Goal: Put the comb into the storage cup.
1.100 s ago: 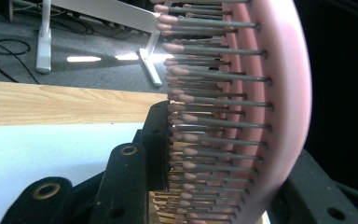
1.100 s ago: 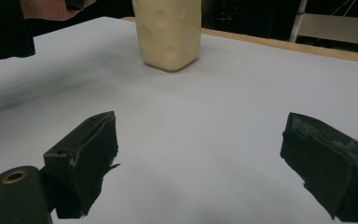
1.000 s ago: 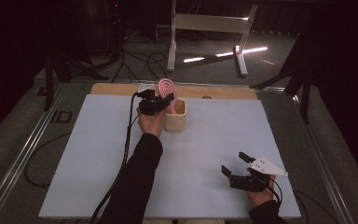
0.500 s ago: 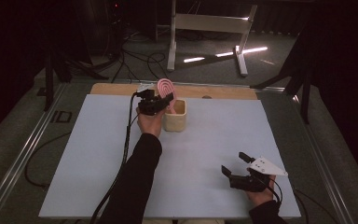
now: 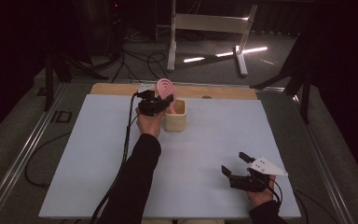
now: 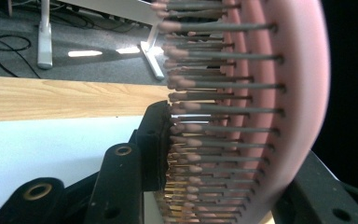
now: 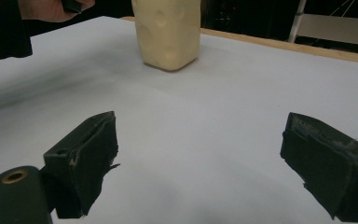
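Left side of the table (image 5: 98, 186): the person's left hand (image 5: 149, 123) holds the left gripper (image 5: 161, 103) raised at the far end of the white surface, just beside the cream holder (image 5: 175, 116). A pink hairbrush (image 5: 166, 91) stands with its handle down in the holder and its head above the rim. In the left gripper view the brush head (image 6: 261, 116) lies between the two black jaws: the left pad meets the bristle tips, and the pink back of the head sits against the right jaw at the lower right of that view. The bristles run across the gap from pad to brush back. The jaws have just been opening slightly, with the brush head between them; the left pad touches the bristle tips, so the grip reads as a loose clamp on the brush head.

Centre: the holder stands upright on the white surface near the wooden far edge (image 5: 214, 92). The right gripper view shows it (image 7: 168, 32) well ahead of the right jaws.

Right side: the person's right hand (image 5: 261, 193) rests the right gripper (image 5: 234, 164) at the near right corner of the table. Its jaws stand wide apart with nothing but bare white surface between them, well apart from the holder and the brush.
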`<state>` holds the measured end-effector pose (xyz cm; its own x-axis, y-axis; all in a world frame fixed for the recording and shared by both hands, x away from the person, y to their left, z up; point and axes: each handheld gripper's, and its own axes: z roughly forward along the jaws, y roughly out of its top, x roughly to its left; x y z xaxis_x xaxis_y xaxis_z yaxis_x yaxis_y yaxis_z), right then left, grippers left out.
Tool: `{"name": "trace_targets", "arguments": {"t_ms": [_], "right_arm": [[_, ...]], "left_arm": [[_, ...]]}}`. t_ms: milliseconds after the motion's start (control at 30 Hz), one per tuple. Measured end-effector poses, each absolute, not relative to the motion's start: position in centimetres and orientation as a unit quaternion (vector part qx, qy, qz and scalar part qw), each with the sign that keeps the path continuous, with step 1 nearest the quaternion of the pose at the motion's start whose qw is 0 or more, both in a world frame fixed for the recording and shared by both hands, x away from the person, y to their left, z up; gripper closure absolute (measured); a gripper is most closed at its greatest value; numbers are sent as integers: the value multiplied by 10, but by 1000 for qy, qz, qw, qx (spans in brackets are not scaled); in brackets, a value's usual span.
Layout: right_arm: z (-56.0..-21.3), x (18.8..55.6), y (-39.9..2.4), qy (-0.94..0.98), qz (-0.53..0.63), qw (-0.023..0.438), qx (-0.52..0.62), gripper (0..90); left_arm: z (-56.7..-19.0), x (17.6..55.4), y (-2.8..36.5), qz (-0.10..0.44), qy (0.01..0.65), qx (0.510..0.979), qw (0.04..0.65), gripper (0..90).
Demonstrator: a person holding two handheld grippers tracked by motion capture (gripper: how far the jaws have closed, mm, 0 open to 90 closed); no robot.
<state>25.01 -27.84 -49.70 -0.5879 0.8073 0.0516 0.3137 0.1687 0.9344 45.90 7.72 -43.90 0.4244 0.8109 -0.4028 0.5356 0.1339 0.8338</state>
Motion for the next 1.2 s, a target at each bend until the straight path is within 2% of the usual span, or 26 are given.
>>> {"name": "trace_targets", "arguments": {"t_ms": [233,367,433,467,633,767,933,1100,1200], "right_arm": [[-497,250,-279,726,516,240,386,108],[-497,250,-279,726,516,240,386,108],[-497,250,-279,727,516,240,386,108],[-497,250,-279,727,516,240,385,108],[-497,250,-278,727,516,239,385,108],[-497,250,-278,727,515,239,385,108],[-497,250,-278,728,515,239,384,108],[-498,250,-278,728,515,239,385,108],[-498,250,-278,728,515,238,384,108]], "left_arm": [[-441,460,79,126,529,647,535,539],[-442,460,80,126,537,644,531,430],[-442,460,80,127,541,642,528,408],[-442,460,81,130,542,642,527,352],[-443,459,82,138,545,641,522,235],[-444,459,84,141,546,645,517,169],[-442,457,85,149,542,652,508,144],[-440,456,87,148,544,659,498,8],[-439,455,89,150,544,657,500,0]]}}
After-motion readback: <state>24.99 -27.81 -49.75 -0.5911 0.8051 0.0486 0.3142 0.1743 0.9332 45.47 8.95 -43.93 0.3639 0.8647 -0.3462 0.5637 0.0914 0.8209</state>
